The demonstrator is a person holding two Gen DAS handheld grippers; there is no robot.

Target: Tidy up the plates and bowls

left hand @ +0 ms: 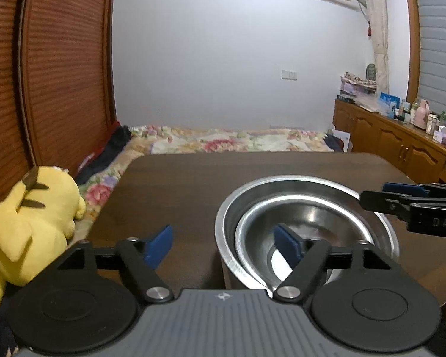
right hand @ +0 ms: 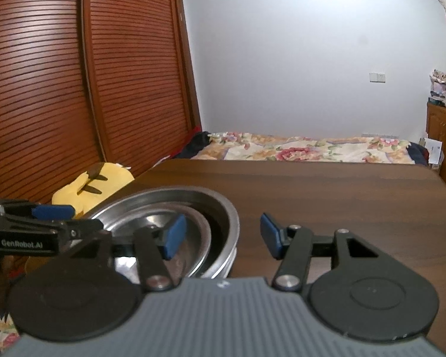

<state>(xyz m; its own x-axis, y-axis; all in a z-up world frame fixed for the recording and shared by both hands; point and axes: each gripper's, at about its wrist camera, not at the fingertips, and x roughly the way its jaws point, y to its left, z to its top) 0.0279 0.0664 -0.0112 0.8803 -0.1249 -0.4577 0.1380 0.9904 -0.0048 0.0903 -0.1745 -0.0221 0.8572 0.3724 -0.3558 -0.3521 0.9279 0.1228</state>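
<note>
Stainless steel, stiff and slick: a smaller bowl sits nested in the larger bowl on the dark table. Both are probably light; the rim seems the best hold. Left gripper and right gripper straddle opposite rims, jaws released, pressing nothing. The bowl bottoms are partly hidden.

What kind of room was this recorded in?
Most likely a bedroom: a bed with a floral quilt lies behind the wooden table, beside a louvred wooden wardrobe, with a yellow plush toy nearby.
</note>
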